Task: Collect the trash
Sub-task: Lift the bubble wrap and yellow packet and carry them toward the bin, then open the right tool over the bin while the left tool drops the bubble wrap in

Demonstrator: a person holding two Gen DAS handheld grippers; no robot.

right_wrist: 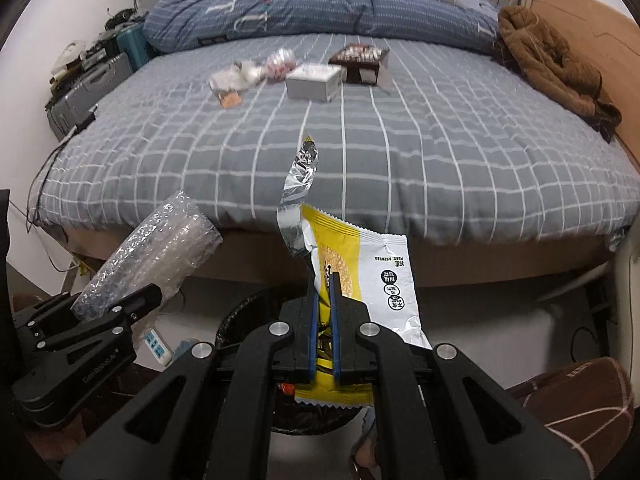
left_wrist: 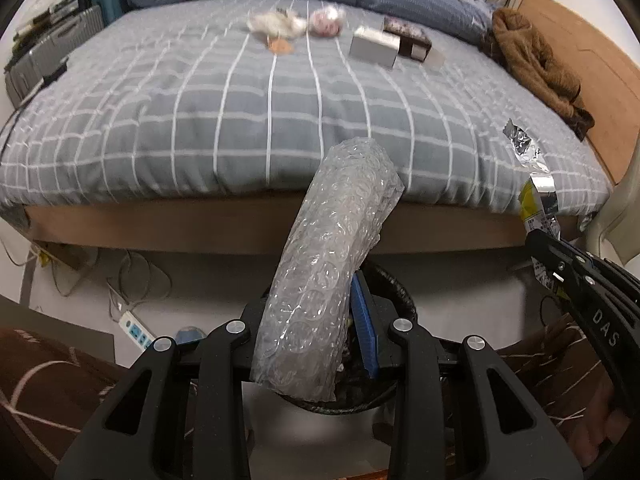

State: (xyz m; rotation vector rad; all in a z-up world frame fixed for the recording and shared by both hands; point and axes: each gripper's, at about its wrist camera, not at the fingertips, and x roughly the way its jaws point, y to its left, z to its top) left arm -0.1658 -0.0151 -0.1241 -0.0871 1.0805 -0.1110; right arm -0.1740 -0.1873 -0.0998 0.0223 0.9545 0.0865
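Left tool is clamped narrow on a roll of bubble wrap; the roll's long axis runs straight out ahead of the tool and up past the fingertips, tilting slightly to the right. Right tool is pinched fully closed on a yellow snack wrapper, which stands up out of the tool with a torn foil strip trailing above it. Key relation: the black-lined trash bin sits directly below and just ahead of both tools, its rim showing under the fingers in each wrist view. Both tools point steeply down at it, side by side, neither clearly nearer. My read: both loads are about over the opening, so the next step is release; the long roll could catch on the rim if it goes in slanted. More trash is well ahead on the bed: crumpled tissue, grey box, dark box.
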